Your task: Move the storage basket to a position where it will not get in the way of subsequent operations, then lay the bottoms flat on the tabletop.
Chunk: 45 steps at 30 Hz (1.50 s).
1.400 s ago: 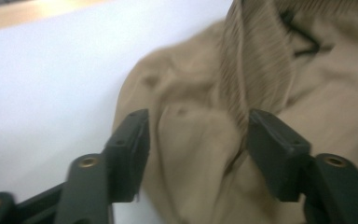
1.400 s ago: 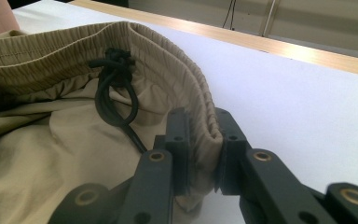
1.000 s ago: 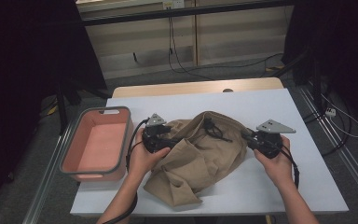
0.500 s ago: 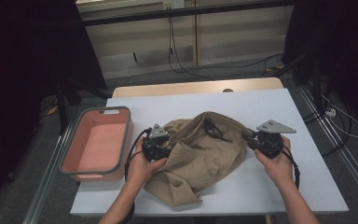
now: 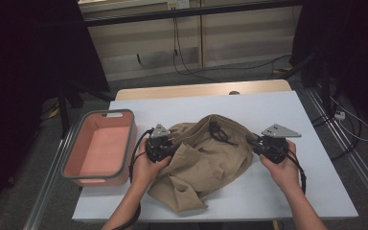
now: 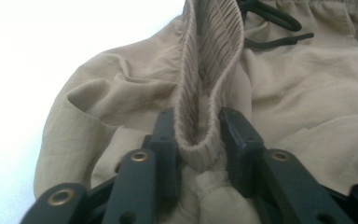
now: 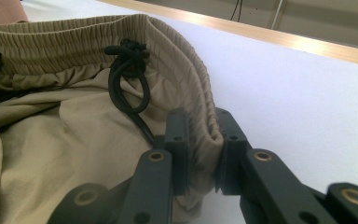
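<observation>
Gripping the khaki shorts (image 5: 201, 158) at both ends of their elastic waistband (image 7: 98, 44), you have the garment bunched in the middle of the white table (image 5: 316, 191), with its legs crumpled toward the near edge. Your left gripper (image 5: 165, 149) sits at the left end of the waistband; its jaws have just been closing, and in the left gripper view (image 6: 198, 140) they pinch a folded loop of the ribbed elastic that stands upright between the two black pads. Your right gripper (image 5: 258, 145) is at the right end of the waistband, and in the right gripper view (image 7: 200, 154) its jaws are clamped on the gathered band where the fabric folds over. The black drawstring (image 7: 128, 79) hangs in a knotted loop from the front of the waistband, just beside the right gripper and between your two hands in the high view (image 5: 219, 133). The waistband runs from one gripper to the other, slack and curved rather than stretched flat. To your left, the pink tub (image 5: 79, 158) with a grey rim rests at the table's left edge, near the left gripper but apart from the shorts. The wooden strip (image 5: 196, 91) of the table's far edge lies beyond the garment.
</observation>
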Motion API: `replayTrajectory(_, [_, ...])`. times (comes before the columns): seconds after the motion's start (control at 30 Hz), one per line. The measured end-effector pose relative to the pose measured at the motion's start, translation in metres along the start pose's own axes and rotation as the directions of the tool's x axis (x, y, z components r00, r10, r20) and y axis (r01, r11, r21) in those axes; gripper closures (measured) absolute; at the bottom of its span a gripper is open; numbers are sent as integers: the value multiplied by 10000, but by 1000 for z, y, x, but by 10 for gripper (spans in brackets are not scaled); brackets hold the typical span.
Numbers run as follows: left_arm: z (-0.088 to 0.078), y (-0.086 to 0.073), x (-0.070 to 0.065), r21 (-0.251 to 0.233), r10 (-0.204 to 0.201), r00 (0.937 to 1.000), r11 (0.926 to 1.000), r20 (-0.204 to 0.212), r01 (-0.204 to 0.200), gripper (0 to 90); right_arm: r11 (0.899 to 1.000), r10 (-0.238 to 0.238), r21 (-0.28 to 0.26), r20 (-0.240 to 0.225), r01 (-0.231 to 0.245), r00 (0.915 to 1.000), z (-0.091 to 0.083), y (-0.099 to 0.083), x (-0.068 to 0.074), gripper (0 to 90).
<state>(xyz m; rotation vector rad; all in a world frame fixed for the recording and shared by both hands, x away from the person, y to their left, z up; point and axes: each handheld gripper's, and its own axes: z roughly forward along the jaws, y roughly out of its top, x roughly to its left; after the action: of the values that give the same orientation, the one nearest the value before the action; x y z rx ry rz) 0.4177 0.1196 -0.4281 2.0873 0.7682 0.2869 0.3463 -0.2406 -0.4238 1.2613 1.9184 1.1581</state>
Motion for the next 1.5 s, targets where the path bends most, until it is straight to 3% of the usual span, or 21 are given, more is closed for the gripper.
replayTrajectory(0.47, [-26,24,13,-467,-144,9998,9988,-153,137,734,9996,49,-287,55,-48,10000,-4,3,-2,788])
replayTrajectory(0.67, [-36,36,22,-668,-526,9986,9964,-69,521,738,9979,337,-553,134,-329,9993,-11,7,-11,788])
replayTrajectory(0.77, [-38,40,24,-592,-369,9992,9976,-135,360,738,9971,350,-675,129,-340,9993,-12,11,-13,789])
replayTrajectory(1.0, [-39,54,38,-426,-384,9986,9984,-362,369,739,9958,474,-797,243,-453,9986,-8,25,-19,790])
replayTrajectory(1.1, [-41,62,43,-409,-453,9983,9982,-361,438,740,9962,266,-840,346,-237,9990,-6,38,-20,790])
replayTrajectory(1.27, [-43,69,47,-333,-500,9981,9983,-361,488,740,9963,-7,-862,529,53,9986,-6,56,-21,790])
replayTrajectory(1.5, [-44,74,49,-307,-584,9977,9979,-354,574,740,9965,-52,-833,552,98,9985,-2,64,-22,790])
